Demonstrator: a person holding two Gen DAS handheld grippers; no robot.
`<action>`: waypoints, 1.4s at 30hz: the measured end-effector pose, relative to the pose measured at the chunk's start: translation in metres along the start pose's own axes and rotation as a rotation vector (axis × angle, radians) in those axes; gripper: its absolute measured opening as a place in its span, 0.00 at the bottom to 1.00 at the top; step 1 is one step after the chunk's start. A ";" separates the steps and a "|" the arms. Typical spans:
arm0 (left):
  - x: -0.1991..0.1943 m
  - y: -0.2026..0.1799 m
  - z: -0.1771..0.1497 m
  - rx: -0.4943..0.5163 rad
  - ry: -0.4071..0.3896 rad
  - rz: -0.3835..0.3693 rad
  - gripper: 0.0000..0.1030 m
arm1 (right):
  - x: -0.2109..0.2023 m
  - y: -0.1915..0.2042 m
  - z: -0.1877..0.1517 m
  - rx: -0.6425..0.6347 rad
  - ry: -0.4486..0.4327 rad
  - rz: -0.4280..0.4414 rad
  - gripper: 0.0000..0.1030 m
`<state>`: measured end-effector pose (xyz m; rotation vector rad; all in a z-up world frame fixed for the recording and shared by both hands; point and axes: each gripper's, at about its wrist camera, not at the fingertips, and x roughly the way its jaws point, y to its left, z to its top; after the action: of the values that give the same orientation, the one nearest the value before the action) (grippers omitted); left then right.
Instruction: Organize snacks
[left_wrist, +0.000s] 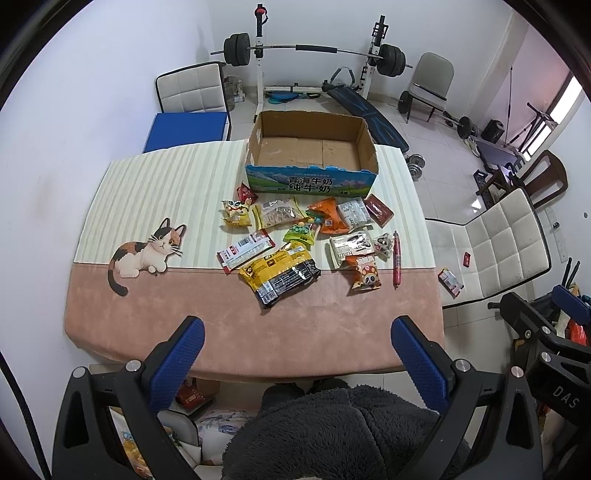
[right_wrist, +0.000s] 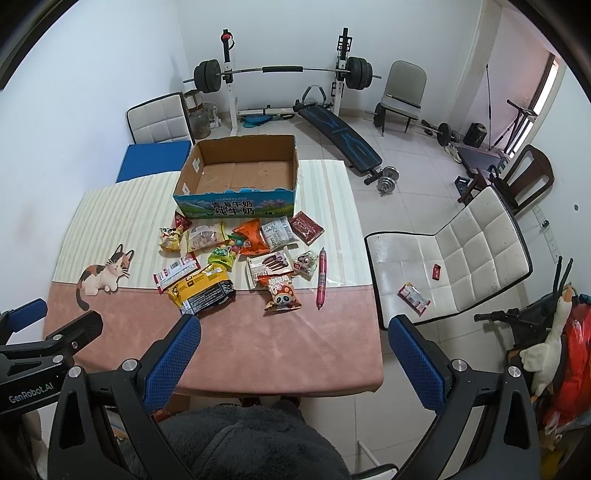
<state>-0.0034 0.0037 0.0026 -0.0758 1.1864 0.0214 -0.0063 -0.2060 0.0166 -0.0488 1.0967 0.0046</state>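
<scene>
Above the table's (left_wrist: 258, 339) near edge, both tools, left (left_wrist: 297, 336) and right (right_wrist: 293, 334), gape wide, holding nothing.

I see a barbell rack (left_wrist: 317, 51) against the far wall, a sit-up bench (right_wrist: 341, 138) before it, a white padded chair (right_wrist: 458, 266) at right, and a cat print (left_wrist: 147, 251) on the tablecloth's left.

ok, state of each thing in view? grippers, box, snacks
left gripper: open, holds nothing
right gripper: open, holds nothing
cardboard box: upright, top open, empty
snack packets: loose on the tablecloth, none in the box
red sausage stick: flat on the tablecloth, apart from the pile
white chair: two small packets on its seat
</scene>
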 end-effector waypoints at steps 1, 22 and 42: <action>0.000 0.002 0.001 -0.002 0.000 -0.003 1.00 | 0.000 0.000 0.000 0.000 0.002 0.001 1.00; -0.002 0.010 0.009 -0.010 -0.017 -0.001 1.00 | 0.006 0.002 0.005 -0.001 0.003 0.003 1.00; -0.002 0.011 0.013 -0.007 -0.020 -0.002 1.00 | 0.009 0.007 0.012 -0.008 0.006 0.005 1.00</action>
<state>0.0071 0.0159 0.0087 -0.0828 1.1664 0.0246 0.0080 -0.1986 0.0139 -0.0536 1.1032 0.0136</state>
